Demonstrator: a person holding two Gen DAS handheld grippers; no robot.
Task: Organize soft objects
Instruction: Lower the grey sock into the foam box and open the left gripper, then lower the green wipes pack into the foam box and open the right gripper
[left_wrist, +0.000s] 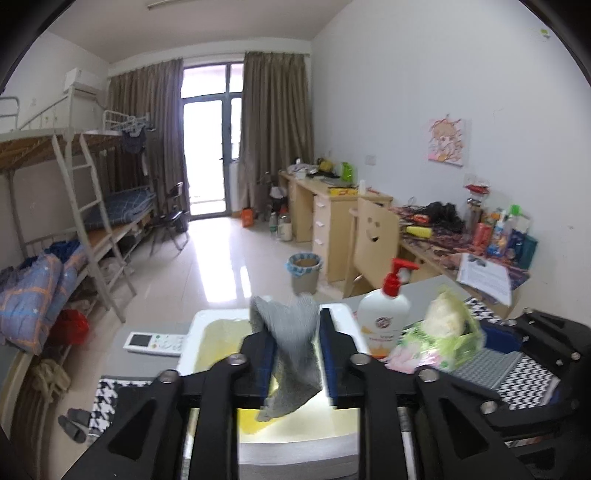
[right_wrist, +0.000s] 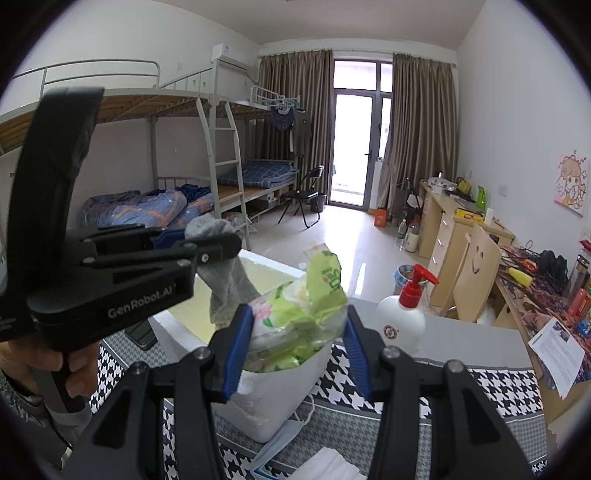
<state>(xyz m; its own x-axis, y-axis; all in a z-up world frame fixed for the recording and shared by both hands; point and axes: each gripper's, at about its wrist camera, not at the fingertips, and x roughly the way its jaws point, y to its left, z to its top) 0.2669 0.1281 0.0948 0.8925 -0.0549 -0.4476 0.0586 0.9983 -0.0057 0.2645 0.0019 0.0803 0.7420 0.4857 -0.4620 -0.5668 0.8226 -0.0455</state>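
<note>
My left gripper (left_wrist: 296, 350) is shut on a grey sock (left_wrist: 293, 354) and holds it above a white foam box (left_wrist: 207, 325) with a yellowish inside. The sock hangs down between the blue pads. In the right wrist view the left gripper (right_wrist: 207, 243) holds the grey sock (right_wrist: 229, 284) over the box (right_wrist: 258, 273). My right gripper (right_wrist: 299, 332) is shut on a green and pink tissue pack (right_wrist: 299, 314), held above the box's near corner. The pack also shows in the left wrist view (left_wrist: 439, 336).
A white lotion bottle with a red pump (left_wrist: 384, 314) stands right of the box, also seen in the right wrist view (right_wrist: 400, 321). A white remote (left_wrist: 155, 341) lies left of the box. A houndstooth cloth (right_wrist: 480, 387) covers the table. A face mask (right_wrist: 280, 443) lies near the front.
</note>
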